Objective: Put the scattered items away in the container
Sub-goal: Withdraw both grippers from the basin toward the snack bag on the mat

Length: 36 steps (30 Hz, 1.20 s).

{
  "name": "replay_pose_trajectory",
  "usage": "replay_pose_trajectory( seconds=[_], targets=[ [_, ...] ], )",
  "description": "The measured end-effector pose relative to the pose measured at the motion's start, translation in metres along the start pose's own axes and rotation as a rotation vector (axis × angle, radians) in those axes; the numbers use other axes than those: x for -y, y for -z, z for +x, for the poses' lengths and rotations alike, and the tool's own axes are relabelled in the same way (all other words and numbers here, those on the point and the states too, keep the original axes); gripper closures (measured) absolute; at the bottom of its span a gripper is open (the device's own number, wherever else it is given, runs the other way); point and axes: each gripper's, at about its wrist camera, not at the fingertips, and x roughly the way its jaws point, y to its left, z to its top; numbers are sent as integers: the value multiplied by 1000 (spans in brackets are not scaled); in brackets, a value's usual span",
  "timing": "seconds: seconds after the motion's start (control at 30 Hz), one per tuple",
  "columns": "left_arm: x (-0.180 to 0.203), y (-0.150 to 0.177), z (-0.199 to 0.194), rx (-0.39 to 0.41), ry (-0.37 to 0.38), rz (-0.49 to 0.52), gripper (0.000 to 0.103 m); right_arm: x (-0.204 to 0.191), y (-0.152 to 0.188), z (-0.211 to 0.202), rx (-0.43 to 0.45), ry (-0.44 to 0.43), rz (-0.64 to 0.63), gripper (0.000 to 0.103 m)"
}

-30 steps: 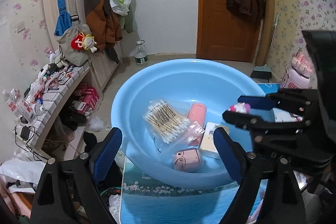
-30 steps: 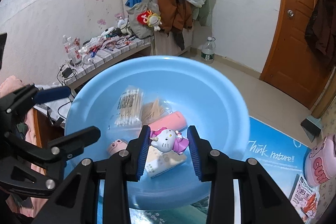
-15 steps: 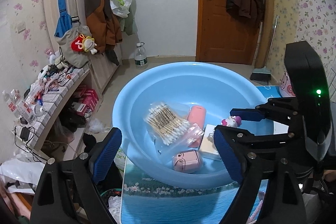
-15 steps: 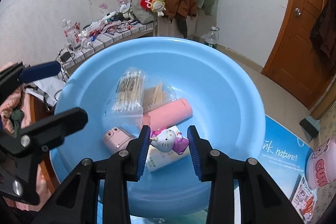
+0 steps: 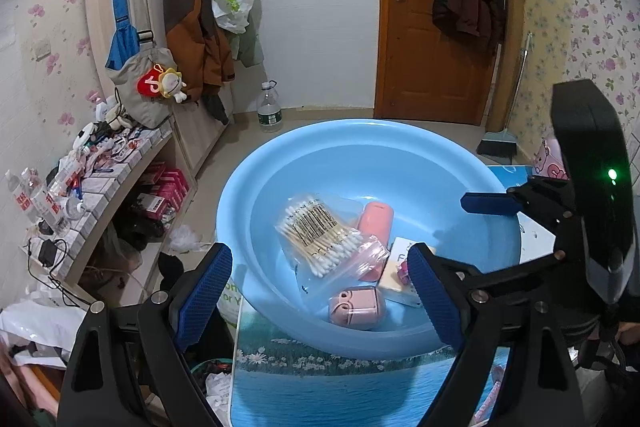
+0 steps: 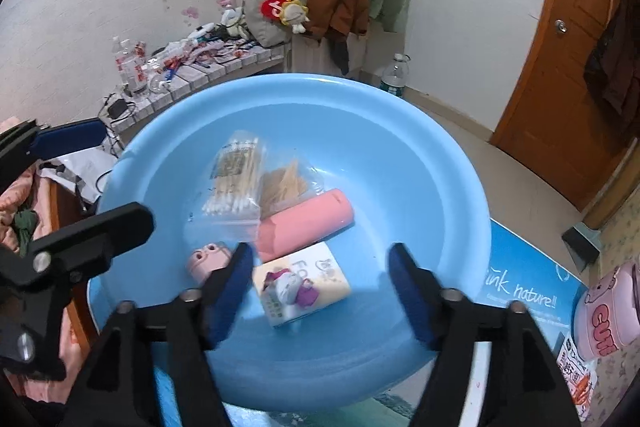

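1. The right gripper is hanging spread wide, gripping nothing, over the blue basin.
2. The left gripper is likewise gaping, empty.
3. The Hello Kitty figure is lying on the tissue pack inside the basin.

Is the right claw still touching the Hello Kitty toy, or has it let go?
Apart. The right wrist view shows the right claw open, with blue basin visible between each finger and the Hello Kitty toy, which lies on the tissue pack.

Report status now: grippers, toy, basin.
Both hand-held grippers open: right, left. Hello Kitty toy lies on tissue pack inside blue basin. Nothing blocking.
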Motion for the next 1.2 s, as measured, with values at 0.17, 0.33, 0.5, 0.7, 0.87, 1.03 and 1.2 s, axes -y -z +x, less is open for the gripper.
replay_pose_trajectory(
  seconds=[0.17,0.33,0.5,0.7,0.87,1.03,1.2],
  targets=[
    [0,-1,-3,9,-1,-2,13,-2,3,-4,13,14,-6,27],
    [0,-1,-7,15,-3,0,13,2,4,-12,34,27,4,27],
    [2,-2,-11,22,-5,-1,13,6,4,-26,63,31,16,27],
    [2,3,-27,40,-10,-8,12,7,9,-42,77,43,30,27],
    [-4,8,-40,47,-27,-17,12,4,15,-63,125,33,23,27],
    [-7,12,-50,56,-43,-20,11,15,26,-81,161,29,60,27],
    [-7,16,-55,53,-43,-32,11,36,42,-93,156,63,121,26]
  ],
)
